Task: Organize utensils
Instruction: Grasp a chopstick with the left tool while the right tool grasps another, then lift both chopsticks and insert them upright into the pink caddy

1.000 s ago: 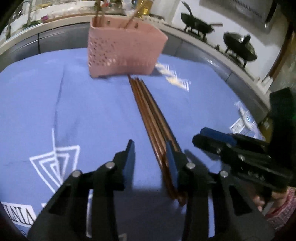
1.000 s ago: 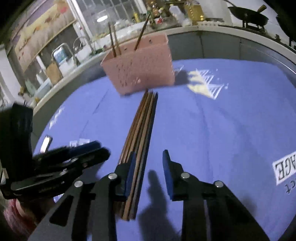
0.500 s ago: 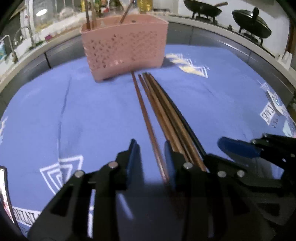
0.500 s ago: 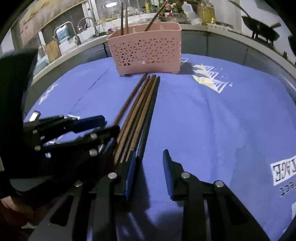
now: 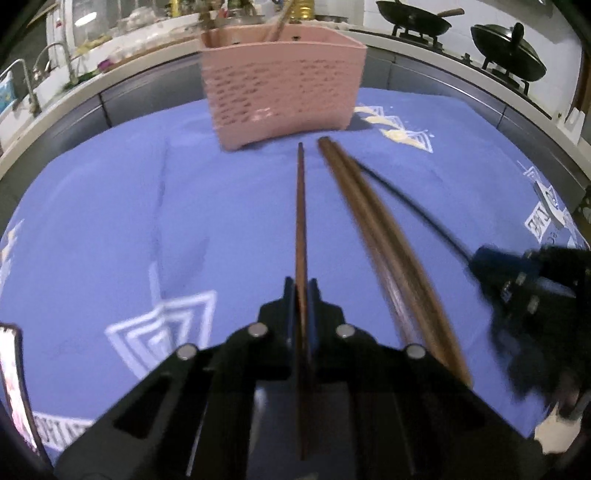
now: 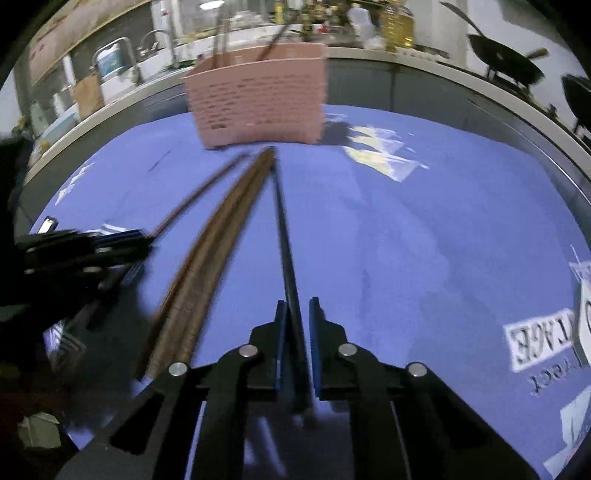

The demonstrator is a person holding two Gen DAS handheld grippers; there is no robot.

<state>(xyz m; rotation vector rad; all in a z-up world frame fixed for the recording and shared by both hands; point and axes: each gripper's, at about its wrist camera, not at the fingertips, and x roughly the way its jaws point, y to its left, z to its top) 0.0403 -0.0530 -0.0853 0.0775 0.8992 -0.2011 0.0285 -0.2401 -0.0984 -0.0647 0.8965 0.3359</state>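
A pink perforated basket [image 5: 284,85] stands at the far side of the blue cloth, with a few chopsticks upright in it; it also shows in the right wrist view [image 6: 258,103]. My left gripper [image 5: 302,291] is shut on a reddish-brown chopstick [image 5: 301,218] that points at the basket. My right gripper [image 6: 294,314] has its jaws narrowly around a black chopstick [image 6: 284,236], nearly closed on it. A bundle of brown chopsticks [image 5: 384,240] lies on the cloth between the two grippers and also shows in the right wrist view [image 6: 218,251].
The blue cloth [image 5: 110,221] with white printed patterns covers the table. A grey counter edge runs behind the basket. Black woks [image 5: 413,18] sit on a stove at the far right. A sink tap [image 6: 118,48] is at the far left.
Both grippers have closed from open. The left one has taken the reddish-brown chopstick apart from the bundle. The right one has drawn the black chopstick away from the bundle.
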